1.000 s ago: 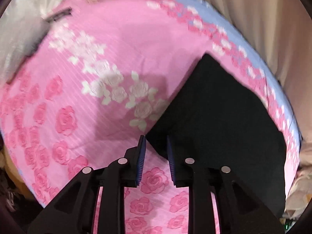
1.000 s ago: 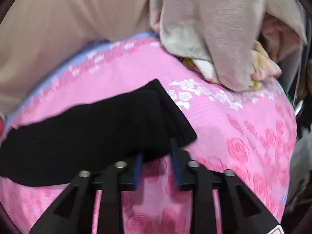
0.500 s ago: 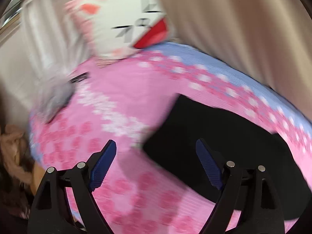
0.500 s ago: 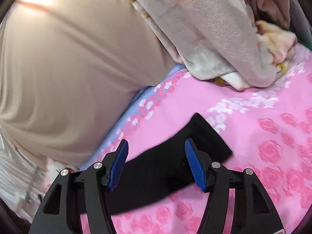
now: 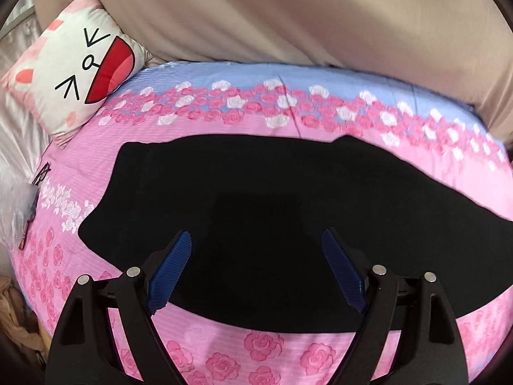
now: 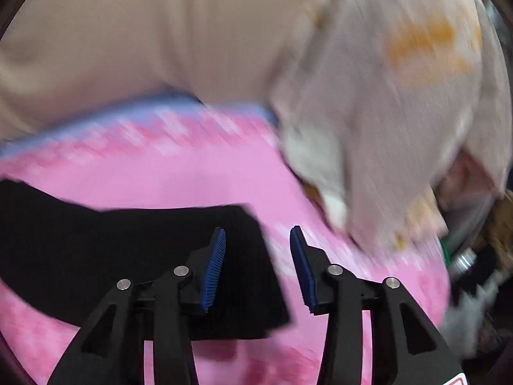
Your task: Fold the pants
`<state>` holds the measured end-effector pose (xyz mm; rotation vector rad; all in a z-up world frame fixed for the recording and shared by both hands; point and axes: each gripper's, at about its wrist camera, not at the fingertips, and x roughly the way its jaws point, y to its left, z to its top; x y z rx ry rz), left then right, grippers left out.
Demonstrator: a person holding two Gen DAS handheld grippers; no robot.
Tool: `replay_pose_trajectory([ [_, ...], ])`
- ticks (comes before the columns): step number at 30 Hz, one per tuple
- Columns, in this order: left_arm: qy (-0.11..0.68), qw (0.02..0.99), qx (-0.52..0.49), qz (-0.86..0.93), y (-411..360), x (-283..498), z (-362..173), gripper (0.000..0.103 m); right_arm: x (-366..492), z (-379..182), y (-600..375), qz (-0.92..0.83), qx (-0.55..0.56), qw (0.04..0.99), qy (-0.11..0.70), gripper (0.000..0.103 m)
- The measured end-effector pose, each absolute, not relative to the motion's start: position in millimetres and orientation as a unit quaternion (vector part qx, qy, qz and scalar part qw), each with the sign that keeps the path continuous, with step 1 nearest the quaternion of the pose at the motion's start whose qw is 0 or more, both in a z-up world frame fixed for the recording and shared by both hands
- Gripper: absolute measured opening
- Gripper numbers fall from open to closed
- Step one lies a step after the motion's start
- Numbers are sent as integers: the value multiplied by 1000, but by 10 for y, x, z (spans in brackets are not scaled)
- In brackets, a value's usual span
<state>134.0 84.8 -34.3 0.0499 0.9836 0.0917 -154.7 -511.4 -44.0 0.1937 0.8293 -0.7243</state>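
Observation:
Black pants point(image 5: 263, 211) lie flat in a long folded strip across a pink rose-print bed sheet point(image 5: 263, 353). My left gripper point(image 5: 256, 240) hovers over the middle of the pants, open wide and empty. In the right wrist view the right end of the pants point(image 6: 128, 250) shows, blurred. My right gripper point(image 6: 258, 237) hovers over that end's edge, open and empty, with its left finger over the cloth and its right finger over the sheet.
A cat-face pillow point(image 5: 70, 73) lies at the far left of the bed. A beige curtain point(image 5: 288, 12) hangs behind. A clear plastic bag point(image 5: 16, 205) lies at the left edge. A beige blanket pile point(image 6: 384, 122) sits at the bed's right end.
Both grippers opened from nearly shut, let go of the pants and pulled back. The left gripper swung to face the middle of the pants. The right jaws have narrowed somewhat since half a second ago.

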Motion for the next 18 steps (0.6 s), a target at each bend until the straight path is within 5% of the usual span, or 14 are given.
replay_pose_trajectory([
  [1,476,878,27,48,821,1359,-374,82,-1600,-536,-5181,-351,111,838,402,26],
  [3,485,872,29,52,805,1399,-432,82,-1821,-580,-5236,-346,169,845,370,26],
  [8,490,870,30,45,655,1498,-495,82,-1748,-460,-5021,-305,151,873,350,46],
  [13,484,871,40,68,527,1656,-589,86,-1241,-765,-5078,-281,143,859,404,46],
  [15,500,863,29,73,596,1699,-665,86,-1077,-921,-5082,-282,142,849,424,34],
  [16,503,861,25,73,625,1708,-685,86,-1055,-874,-5052,-282,135,853,417,8],
  [18,501,861,29,86,682,1743,-702,86,-1055,-684,-4946,-295,103,863,396,8],
])
